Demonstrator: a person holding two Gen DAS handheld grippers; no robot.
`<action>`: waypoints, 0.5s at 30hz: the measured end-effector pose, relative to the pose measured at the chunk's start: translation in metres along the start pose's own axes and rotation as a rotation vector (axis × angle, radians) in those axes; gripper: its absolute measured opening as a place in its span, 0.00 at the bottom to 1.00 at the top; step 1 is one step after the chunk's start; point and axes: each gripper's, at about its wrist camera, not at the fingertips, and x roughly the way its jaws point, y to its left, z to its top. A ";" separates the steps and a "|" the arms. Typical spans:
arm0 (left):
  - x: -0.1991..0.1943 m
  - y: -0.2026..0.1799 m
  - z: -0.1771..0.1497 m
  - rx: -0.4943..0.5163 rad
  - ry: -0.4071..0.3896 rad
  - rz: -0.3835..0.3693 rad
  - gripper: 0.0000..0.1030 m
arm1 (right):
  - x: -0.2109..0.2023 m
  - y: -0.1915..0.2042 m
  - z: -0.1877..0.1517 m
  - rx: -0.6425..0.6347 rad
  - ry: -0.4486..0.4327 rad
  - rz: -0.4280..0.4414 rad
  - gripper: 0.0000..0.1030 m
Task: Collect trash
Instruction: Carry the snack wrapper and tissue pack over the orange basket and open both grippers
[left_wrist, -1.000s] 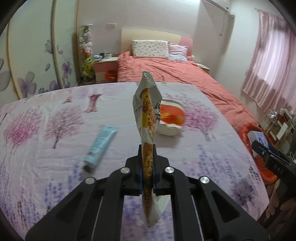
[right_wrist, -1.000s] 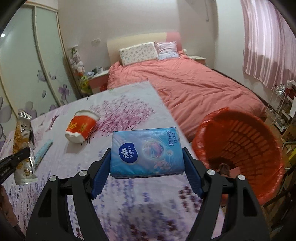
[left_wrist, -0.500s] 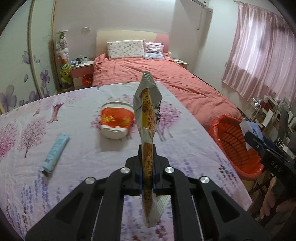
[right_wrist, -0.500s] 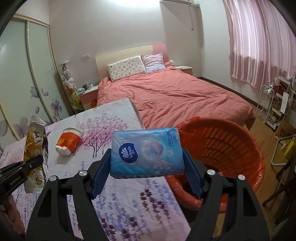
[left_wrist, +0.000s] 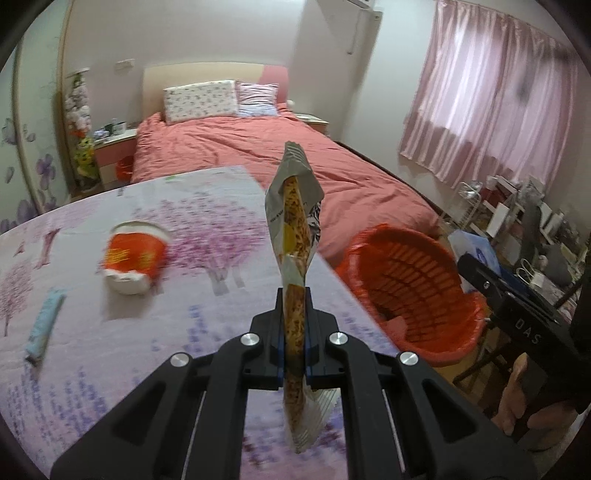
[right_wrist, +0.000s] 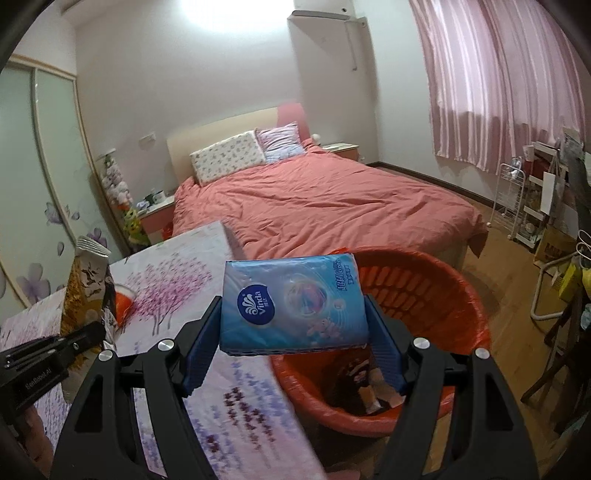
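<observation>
Setting: bedroom with a red-covered bed (right_wrist: 325, 206) and pink curtains (left_wrist: 491, 96); in front of it we see a table under a floral cloth (left_wrist: 110, 332).
Left gripper (left_wrist: 294, 354): our jaws are pressed together on a snack bag (left_wrist: 293, 221), which stands upright on edge above the cloth.
Right gripper (right_wrist: 295, 332): our jaws are spread wide and clamped on either end of a blue tissue pack (right_wrist: 291, 302), held flat and level.
Trash basket (right_wrist: 436, 291): red, lined with a red bag, standing just beside the table edge; we see some wrappers on its bottom.
Tissue pack position: over the near rim of the basket, partly over the table edge.
Snack bag position: above the table, left of the basket.
Instant-noodle cup (left_wrist: 133, 258): red and white, lying on its side on the cloth.
Tube (left_wrist: 44, 325): pale blue, lying flat near the table's left side, apart from the cup.
</observation>
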 end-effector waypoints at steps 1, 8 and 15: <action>0.003 -0.006 0.001 0.006 0.003 -0.014 0.08 | -0.001 -0.005 0.002 0.008 -0.005 -0.006 0.71; 0.035 -0.060 0.012 0.054 0.027 -0.119 0.08 | 0.005 -0.043 0.011 0.065 -0.020 -0.047 0.71; 0.075 -0.113 0.016 0.112 0.070 -0.190 0.08 | 0.019 -0.070 0.017 0.131 -0.018 -0.055 0.71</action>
